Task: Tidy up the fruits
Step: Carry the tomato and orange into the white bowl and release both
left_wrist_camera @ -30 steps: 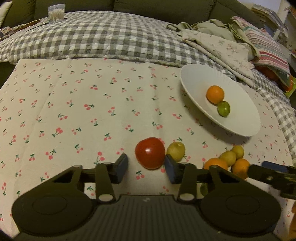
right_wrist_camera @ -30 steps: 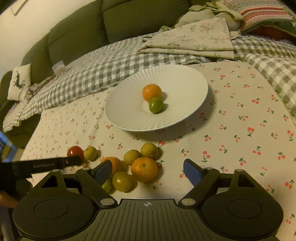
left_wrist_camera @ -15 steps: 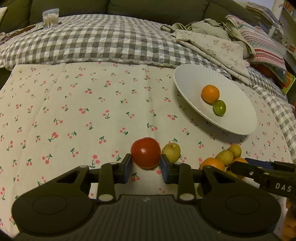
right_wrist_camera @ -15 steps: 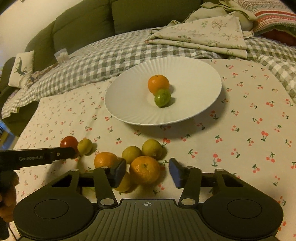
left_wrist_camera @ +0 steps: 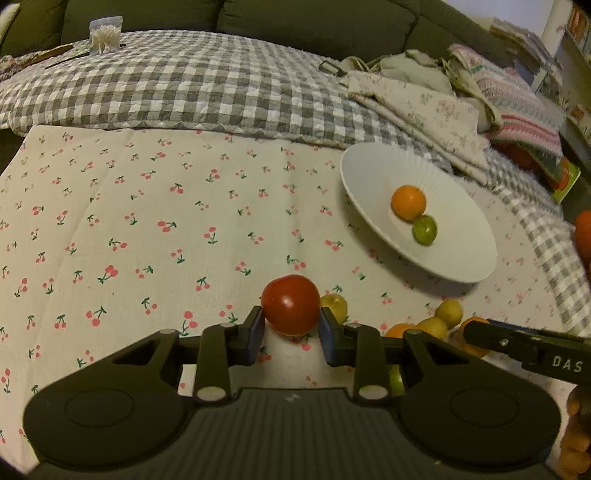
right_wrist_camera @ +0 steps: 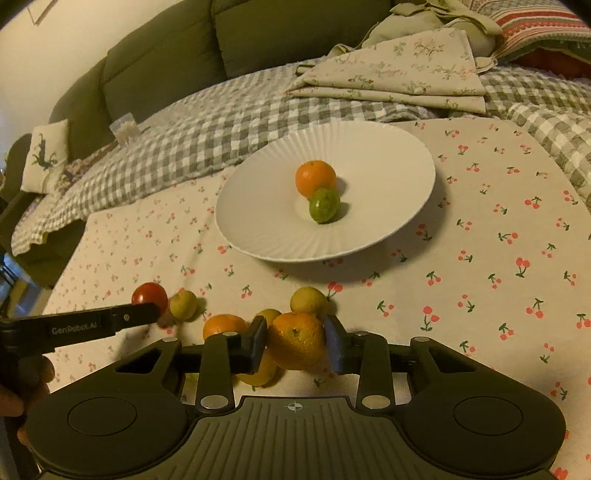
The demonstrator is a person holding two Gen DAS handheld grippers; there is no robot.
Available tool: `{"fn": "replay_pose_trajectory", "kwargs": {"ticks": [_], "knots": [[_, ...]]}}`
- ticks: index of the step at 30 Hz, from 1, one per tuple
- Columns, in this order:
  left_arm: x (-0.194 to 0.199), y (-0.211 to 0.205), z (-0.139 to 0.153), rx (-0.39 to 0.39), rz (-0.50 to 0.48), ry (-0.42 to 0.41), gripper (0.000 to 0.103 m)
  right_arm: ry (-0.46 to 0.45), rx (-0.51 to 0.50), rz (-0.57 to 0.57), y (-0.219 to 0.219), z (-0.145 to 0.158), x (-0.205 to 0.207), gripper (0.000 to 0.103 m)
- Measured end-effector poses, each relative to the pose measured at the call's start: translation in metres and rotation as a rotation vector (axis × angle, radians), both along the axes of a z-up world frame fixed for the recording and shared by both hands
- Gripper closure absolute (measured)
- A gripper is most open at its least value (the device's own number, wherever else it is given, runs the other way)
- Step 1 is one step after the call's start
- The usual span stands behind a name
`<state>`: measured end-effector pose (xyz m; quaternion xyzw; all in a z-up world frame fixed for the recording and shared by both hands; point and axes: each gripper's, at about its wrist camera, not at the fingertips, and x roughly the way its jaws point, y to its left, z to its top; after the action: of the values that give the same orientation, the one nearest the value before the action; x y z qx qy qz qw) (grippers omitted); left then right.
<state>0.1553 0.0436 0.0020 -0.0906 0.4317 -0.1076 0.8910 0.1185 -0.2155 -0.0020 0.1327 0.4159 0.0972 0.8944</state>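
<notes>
My left gripper (left_wrist_camera: 291, 325) is shut on a red tomato (left_wrist_camera: 290, 305) low over the cherry-print cloth; the tomato also shows in the right wrist view (right_wrist_camera: 149, 296). My right gripper (right_wrist_camera: 295, 341) is shut on an orange (right_wrist_camera: 296, 340) among a cluster of loose fruit: another orange (right_wrist_camera: 223, 326) and several yellow-green fruits (right_wrist_camera: 308, 300). A yellow-green fruit (left_wrist_camera: 334, 306) lies just right of the tomato. A white ribbed plate (right_wrist_camera: 388, 166) farther back holds an orange (right_wrist_camera: 315, 178) and a green lime (right_wrist_camera: 324, 204); it also shows in the left wrist view (left_wrist_camera: 458, 254).
A grey checked quilt (left_wrist_camera: 184, 85) lies behind the cloth, with folded floral fabric (right_wrist_camera: 399, 74) and striped pillows (left_wrist_camera: 517, 107) at the back right. A small clear container (left_wrist_camera: 104, 35) stands far back left. A green sofa (right_wrist_camera: 166, 55) runs along the rear.
Both grippers have closed: the left on the tomato, the right on the orange. Both moved forward slightly toward the fruit.
</notes>
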Motion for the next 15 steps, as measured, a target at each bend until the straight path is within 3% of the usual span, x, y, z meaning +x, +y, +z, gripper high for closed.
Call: {"fn": "replay_pose_trajectory", "kwargs": {"ticks": [15], "knots": [[-0.004,0.005,0.023,-0.099,-0.001,-0.068,0.073,-0.066,0.041,-0.107,-0.034,0.029,-0.005,0.070]]}}
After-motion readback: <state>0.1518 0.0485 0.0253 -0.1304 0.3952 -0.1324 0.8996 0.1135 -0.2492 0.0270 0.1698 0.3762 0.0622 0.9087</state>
